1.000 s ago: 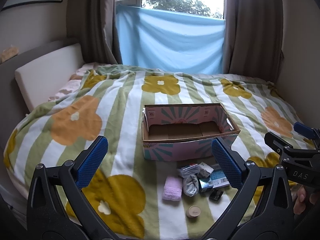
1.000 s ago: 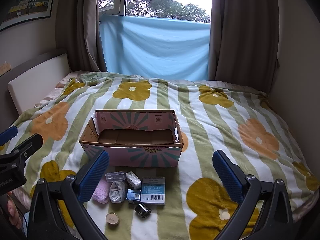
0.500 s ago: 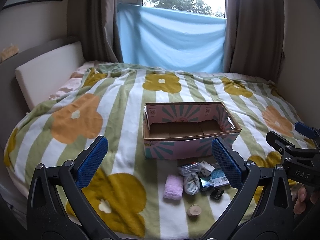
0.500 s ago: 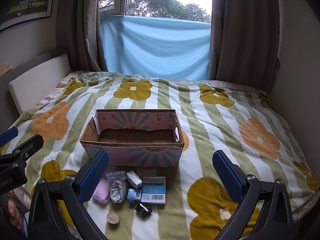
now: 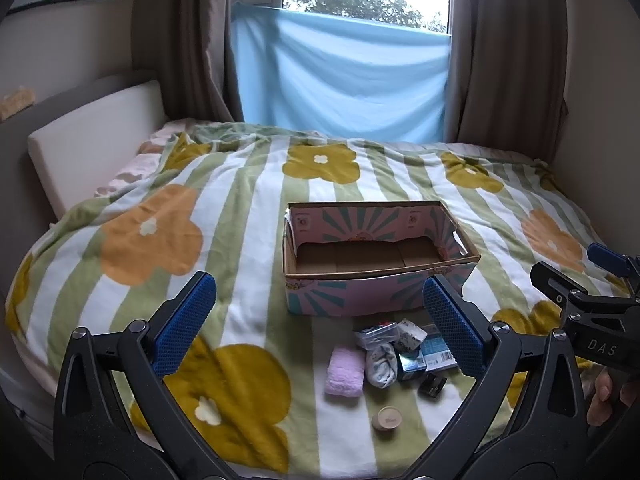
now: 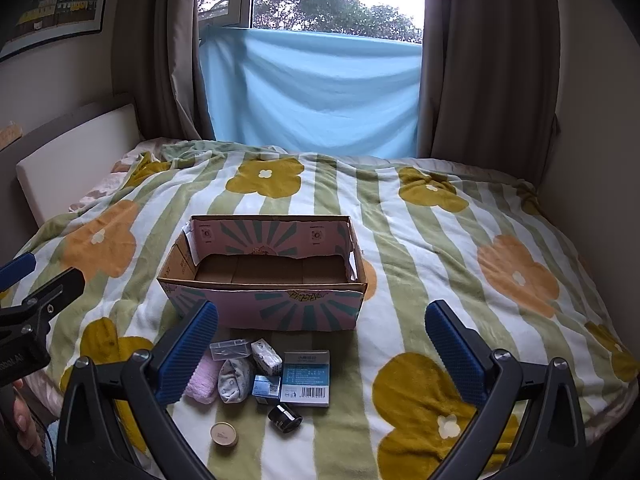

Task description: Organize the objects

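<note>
Right wrist view: right tool (image 6: 322, 350) is hovering with its blue pads spread wide and nothing between them, above a cluster of small items on the bed (image 6: 460, 248).
Left wrist view: left tool (image 5: 320, 326) is likewise gaping and carrying nothing, hanging over the same blanket.
Where the things are: cardboard box (image 6: 264, 276) is sitting open-topped and apparently unfilled on the blanket; just in front of it are lying the pink cloth (image 6: 200, 382), the rolled sock (image 6: 234, 378), the clear plastic case (image 6: 230, 349), the blue carton (image 6: 306, 378), the black cap (image 6: 285, 417) and the round tin (image 6: 224, 434).
Step in hand, as I am judging it: choosing a first item and coming down on it for transfer into the box.
Doing it well: I would be starting at the edge of the pile, where the tin or cap is lying apart; closing across the narrow sides; pressing lightly, since the soft blanket is giving way underneath.
Risk: neighbours are touching, so a wide pad could be dragging a second item along.
Hard to make out: print on the cartons is proving too small to read; part of the pink cloth is hiding behind a pad in the right wrist view; the box floor nearest the cameras is hiding behind its front wall.
</note>
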Demonstrator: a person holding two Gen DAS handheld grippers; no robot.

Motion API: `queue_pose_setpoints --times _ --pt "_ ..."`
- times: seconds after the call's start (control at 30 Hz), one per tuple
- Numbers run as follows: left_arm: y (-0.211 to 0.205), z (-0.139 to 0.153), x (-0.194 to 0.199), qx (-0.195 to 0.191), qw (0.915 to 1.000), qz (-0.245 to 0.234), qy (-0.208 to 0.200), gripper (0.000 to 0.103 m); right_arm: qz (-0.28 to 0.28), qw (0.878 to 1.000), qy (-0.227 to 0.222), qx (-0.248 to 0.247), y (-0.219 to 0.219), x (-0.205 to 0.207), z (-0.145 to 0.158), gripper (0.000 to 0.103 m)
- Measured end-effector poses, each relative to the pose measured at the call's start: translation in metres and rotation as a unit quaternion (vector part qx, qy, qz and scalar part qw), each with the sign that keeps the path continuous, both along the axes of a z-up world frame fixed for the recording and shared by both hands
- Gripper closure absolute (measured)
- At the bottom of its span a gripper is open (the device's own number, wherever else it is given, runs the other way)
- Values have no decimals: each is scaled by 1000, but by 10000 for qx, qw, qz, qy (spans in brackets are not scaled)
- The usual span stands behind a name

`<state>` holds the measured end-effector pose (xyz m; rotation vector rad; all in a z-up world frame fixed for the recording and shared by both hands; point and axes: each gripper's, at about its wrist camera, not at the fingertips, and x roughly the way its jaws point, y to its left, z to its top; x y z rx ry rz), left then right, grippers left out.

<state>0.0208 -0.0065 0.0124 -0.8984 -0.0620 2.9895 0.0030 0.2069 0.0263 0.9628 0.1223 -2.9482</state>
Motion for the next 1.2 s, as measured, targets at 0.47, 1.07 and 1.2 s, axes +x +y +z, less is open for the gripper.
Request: queue_pose_setpoints --times 0.47,1.07,1.2 --pt "-3 -22 -18 -336 9974 -325 -544 0 88 9994 -348 -33 19 -13 -13 0" --pt "23 -168 -62 -386 9707 -1076 -2114 0 67 9827 -1849 31 27 -68 -155 0" --pt "28 -186 -72 -421 9661 -1155 -2270 0 78 9775 -2102 139 21 -83 -178 1"
